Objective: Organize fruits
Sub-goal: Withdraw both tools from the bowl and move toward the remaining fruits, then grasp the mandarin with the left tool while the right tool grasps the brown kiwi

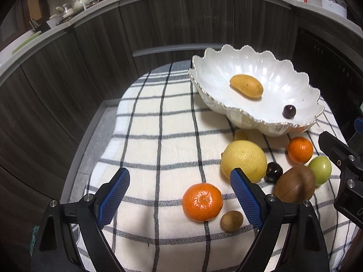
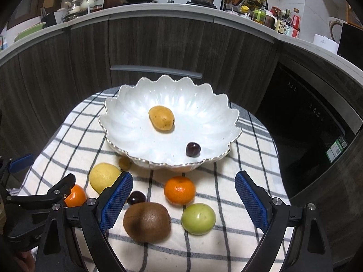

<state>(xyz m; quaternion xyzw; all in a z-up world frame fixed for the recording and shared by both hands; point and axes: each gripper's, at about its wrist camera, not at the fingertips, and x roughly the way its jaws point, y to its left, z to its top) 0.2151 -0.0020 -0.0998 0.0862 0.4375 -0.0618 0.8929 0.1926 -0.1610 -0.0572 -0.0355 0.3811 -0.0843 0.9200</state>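
While both tools point(image 1: 180, 196) point(image 2: 183, 200) gape empty, the kiwi point(image 2: 146, 222) lies lengthwise across the right tool's gap.

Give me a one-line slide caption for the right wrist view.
Open right gripper above a kiwi, green fruit and mandarin; scalloped white bowl behind holds a mango and cherry.

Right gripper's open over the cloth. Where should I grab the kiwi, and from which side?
Grip the kiwi across its short middle, coming down from above. It lies on its side, long axis running left-right in the right wrist view. The open right gripper probably has to turn, since the dark cherry sits just behind it.
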